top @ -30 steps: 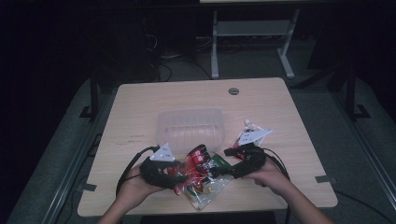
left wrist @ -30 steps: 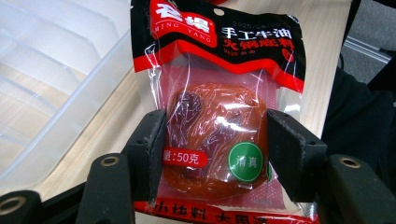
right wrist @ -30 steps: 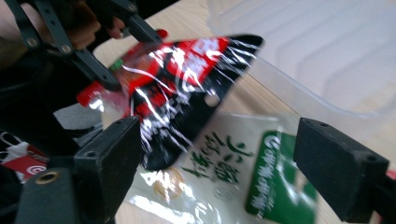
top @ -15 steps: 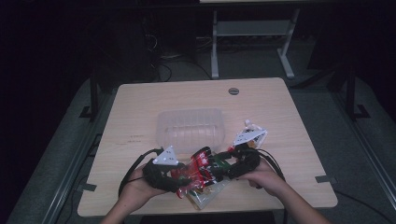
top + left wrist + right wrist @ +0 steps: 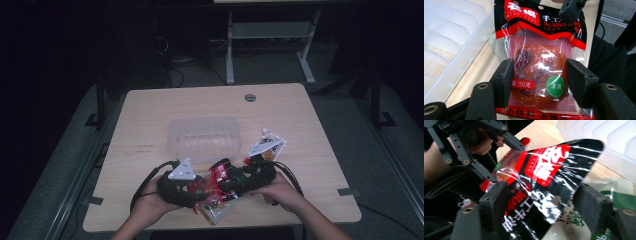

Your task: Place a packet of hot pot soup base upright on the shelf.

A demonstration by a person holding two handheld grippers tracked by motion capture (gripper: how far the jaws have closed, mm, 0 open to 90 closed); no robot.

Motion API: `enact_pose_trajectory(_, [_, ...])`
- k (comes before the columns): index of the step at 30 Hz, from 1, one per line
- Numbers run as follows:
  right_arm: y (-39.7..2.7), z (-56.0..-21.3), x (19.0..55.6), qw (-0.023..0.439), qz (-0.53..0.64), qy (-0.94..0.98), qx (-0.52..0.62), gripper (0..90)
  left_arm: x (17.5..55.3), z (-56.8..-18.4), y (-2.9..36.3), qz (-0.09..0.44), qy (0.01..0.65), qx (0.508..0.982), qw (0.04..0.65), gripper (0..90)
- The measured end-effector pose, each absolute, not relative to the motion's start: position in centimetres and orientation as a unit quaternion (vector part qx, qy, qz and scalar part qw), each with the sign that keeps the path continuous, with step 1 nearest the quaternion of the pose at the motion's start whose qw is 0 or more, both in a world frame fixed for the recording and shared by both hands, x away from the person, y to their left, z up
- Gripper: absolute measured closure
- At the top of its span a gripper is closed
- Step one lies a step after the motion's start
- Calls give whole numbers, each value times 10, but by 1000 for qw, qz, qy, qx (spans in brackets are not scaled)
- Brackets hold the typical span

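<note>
A red and black sauce packet [image 5: 539, 67] with a reddish block inside hangs just above the table's front edge [image 5: 218, 175]. My left gripper [image 5: 539, 80] is shut on it, its pads pressed against the block's two sides. From the right, my right gripper [image 5: 541, 202] straddles the packet's black printed top end [image 5: 544, 175]. Its jaws have just been closing, and the far pad stands a little off the foil. In the high view the left gripper [image 5: 202, 187] and the right gripper [image 5: 232, 182] face each other.
A clear ribbed plastic container [image 5: 202, 137] sits mid-table behind the grippers. A white snack packet [image 5: 267, 146] lies to its right. A clear bag with green print [image 5: 220, 210] rests under the held packet on the wooden table [image 5: 150, 110].
The right gripper has edged left onto the packet's top end and its jaws have narrowed. The left gripper has kept its hold and place.
</note>
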State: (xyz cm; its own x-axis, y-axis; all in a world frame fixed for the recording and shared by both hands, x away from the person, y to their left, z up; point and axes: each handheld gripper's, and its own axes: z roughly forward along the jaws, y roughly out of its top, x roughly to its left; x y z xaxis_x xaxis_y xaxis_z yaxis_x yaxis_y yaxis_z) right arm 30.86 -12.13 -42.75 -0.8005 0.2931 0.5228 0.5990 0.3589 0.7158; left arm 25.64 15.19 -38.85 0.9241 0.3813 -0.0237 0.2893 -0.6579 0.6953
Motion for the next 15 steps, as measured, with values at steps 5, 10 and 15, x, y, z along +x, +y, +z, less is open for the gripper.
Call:
enact_pose_trajectory(5, [-119, -429, 307, 168, -493, -809, -273, 373, 257, -391, 150, 61, 188, 908, 369, 416])
enact_pose_trajectory(10, [-120, -428, 307, 164, -494, -810, -268, 537, 258, -393, 150, 61, 184, 912, 362, 417])
enact_pose_trajectory(15, [-120, -427, 306, 165, -498, -812, -258, 663, 258, -394, 149, 60, 182, 913, 361, 419])
